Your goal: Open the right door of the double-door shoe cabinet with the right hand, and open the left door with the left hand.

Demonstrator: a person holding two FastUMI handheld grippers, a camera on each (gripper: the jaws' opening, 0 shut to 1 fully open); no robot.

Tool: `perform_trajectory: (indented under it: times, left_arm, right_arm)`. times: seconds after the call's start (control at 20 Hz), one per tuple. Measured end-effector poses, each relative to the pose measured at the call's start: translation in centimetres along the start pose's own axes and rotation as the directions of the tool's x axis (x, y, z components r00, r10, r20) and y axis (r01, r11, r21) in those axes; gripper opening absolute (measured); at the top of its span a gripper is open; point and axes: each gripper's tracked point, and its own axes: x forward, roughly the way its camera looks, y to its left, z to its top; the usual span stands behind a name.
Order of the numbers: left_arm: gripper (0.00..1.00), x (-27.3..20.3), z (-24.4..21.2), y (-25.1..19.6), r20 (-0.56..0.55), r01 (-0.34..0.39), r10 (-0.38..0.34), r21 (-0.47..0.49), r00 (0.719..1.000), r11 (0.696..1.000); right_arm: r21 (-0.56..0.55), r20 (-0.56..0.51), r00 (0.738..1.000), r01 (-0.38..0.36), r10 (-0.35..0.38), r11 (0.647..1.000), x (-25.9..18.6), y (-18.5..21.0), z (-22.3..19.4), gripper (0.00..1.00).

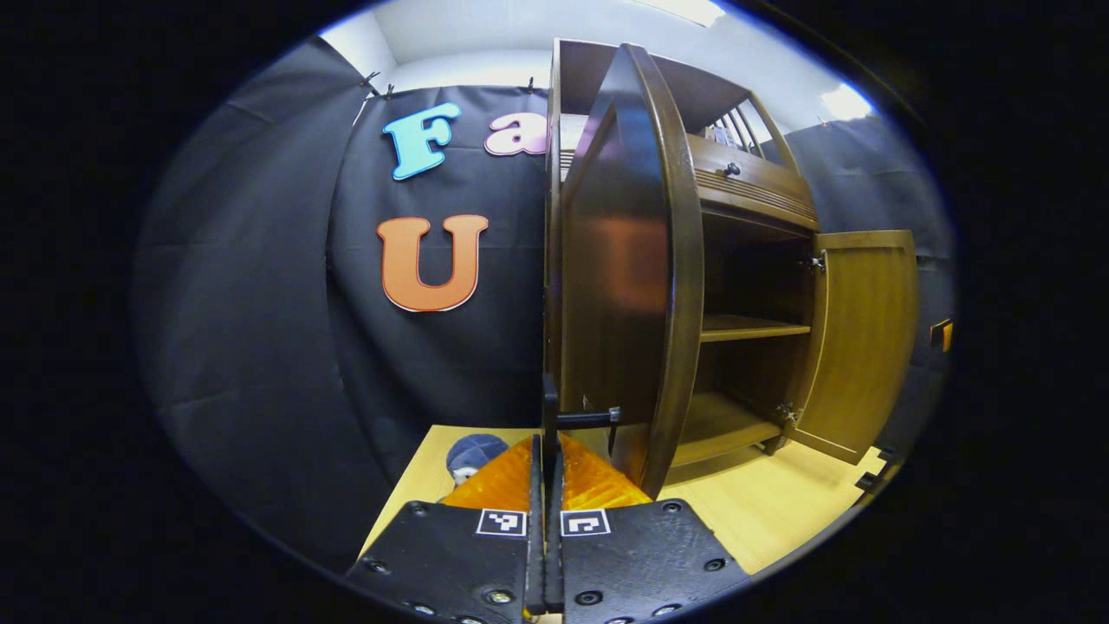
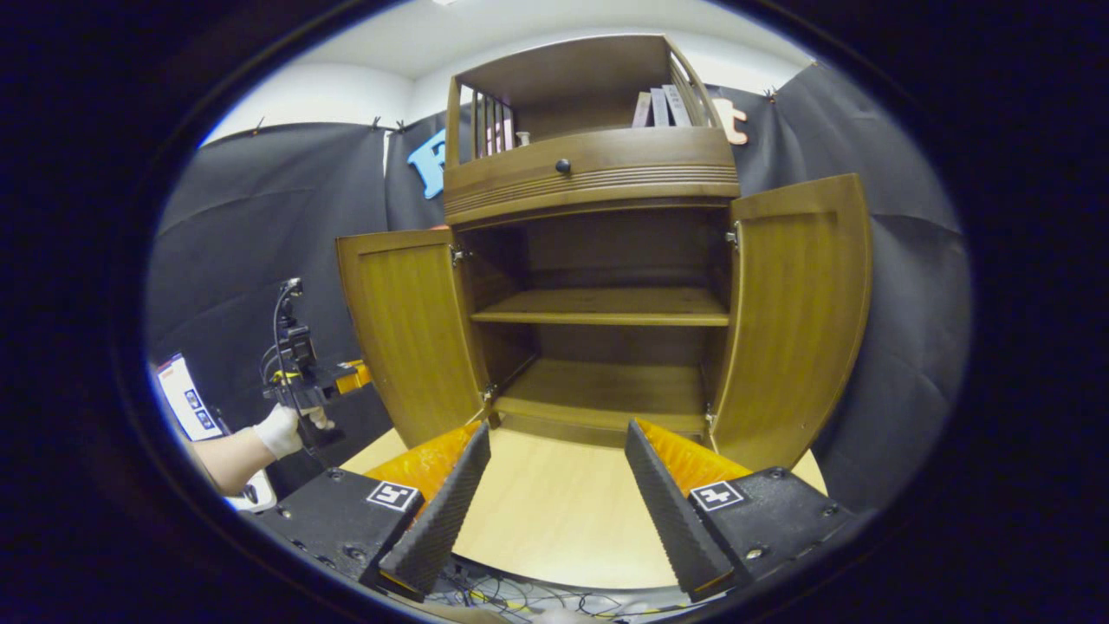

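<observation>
The shoe cabinet stands on the light wooden tabletop, backed by the black cloth wall. In the right gripper view both of its lower doors are swung wide: the left door angles out on one side, the right door on the other, and between them the inside lies open, with a middle shelf above the bottom board. Above the doors runs a ribbed drawer front with a small dark knob, and on top sits an open compartment with slatted sides holding a few upright books.

In the left gripper view the left door is seen nearly edge-on, close to the camera, its dark handle just beyond the fingertips. The left hand-held gripper has its fingers pressed together with nothing between them; whether they touch the handle cannot be told. The right door stands open farther back.

The right hand-held gripper is spread wide and empty, low over the tabletop in front of the cabinet, well apart from both doors. To the far side, beside the left door, a gloved hand holds the other gripper.
</observation>
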Motion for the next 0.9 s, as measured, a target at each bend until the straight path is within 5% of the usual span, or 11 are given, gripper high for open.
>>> perform_trajectory:
  times: [0.45,0.7,0.75,0.9]
  left_arm:
    - [0.01,0.3,0.0,2.3,0.019,0.158,-0.157,-0.045,0.987,0.986]
    - [0.12,-0.1,-0.4,2.8,0.02,0.192,-0.191,-0.047,0.981,0.98]
    - [0.06,-0.5,-0.3,3.4,0.023,0.173,-0.172,-0.054,0.985,0.983]
    - [0.59,-2.1,-0.7,5.5,0.03,0.12,-0.118,-0.094,0.993,0.988]
  right_arm:
    - [-0.016,-0.03,1.0,-0.009,0.008,1.0,-0.9,1.6,-0.1,0.99]
    - [-0.051,-0.026,1.0,-0.019,0.017,0.999,-1.2,2.4,0.7,0.99]
    - [-0.056,-0.025,0.999,-0.022,0.021,0.998,-1.3,2.5,0.8,0.99]
    - [-0.063,-0.034,0.999,-0.036,0.034,0.997,-0.8,2.7,0.9,1.0]
